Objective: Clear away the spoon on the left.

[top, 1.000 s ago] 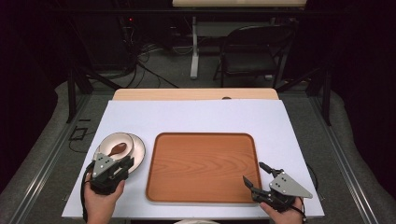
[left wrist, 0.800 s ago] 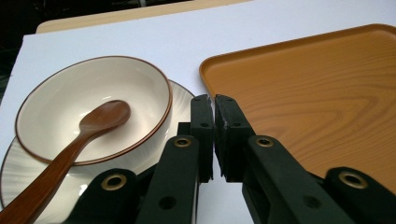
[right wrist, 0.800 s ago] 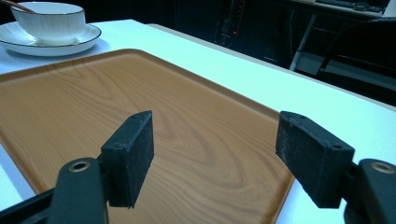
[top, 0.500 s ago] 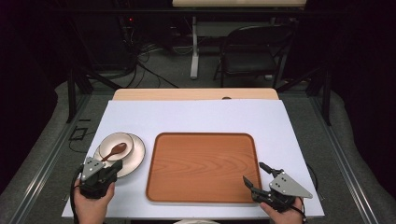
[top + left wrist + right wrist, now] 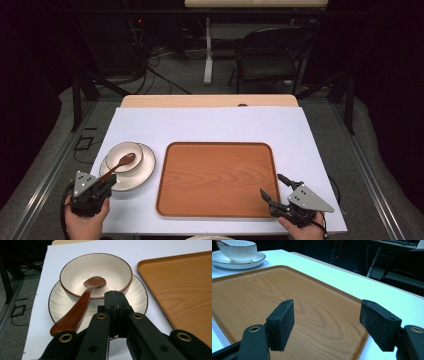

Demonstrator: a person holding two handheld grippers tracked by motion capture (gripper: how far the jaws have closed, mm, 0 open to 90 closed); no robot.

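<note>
The spoon (image 5: 82, 302) handle's near end is hidden behind the left gripper (image 5: 115, 293), whose fingers are clenched on nothing; the right gripper (image 5: 327, 317) has its fingers released over the tray (image 5: 215, 175); white worktop (image 5: 210, 125), dark room, one chair (image 5: 270, 55); one bowl (image 5: 96, 275) holding the spoon, one plate (image 5: 57, 305) under it.

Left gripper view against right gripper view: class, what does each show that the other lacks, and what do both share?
Left gripper view: the spoon's full length, bowl end lying in the bowl, and a hand-held gripper with jaws shut and nothing between them. Right gripper view: a hand-held gripper with open jaws, and a chair behind the table. Both: bowl, plate, tray.
</note>
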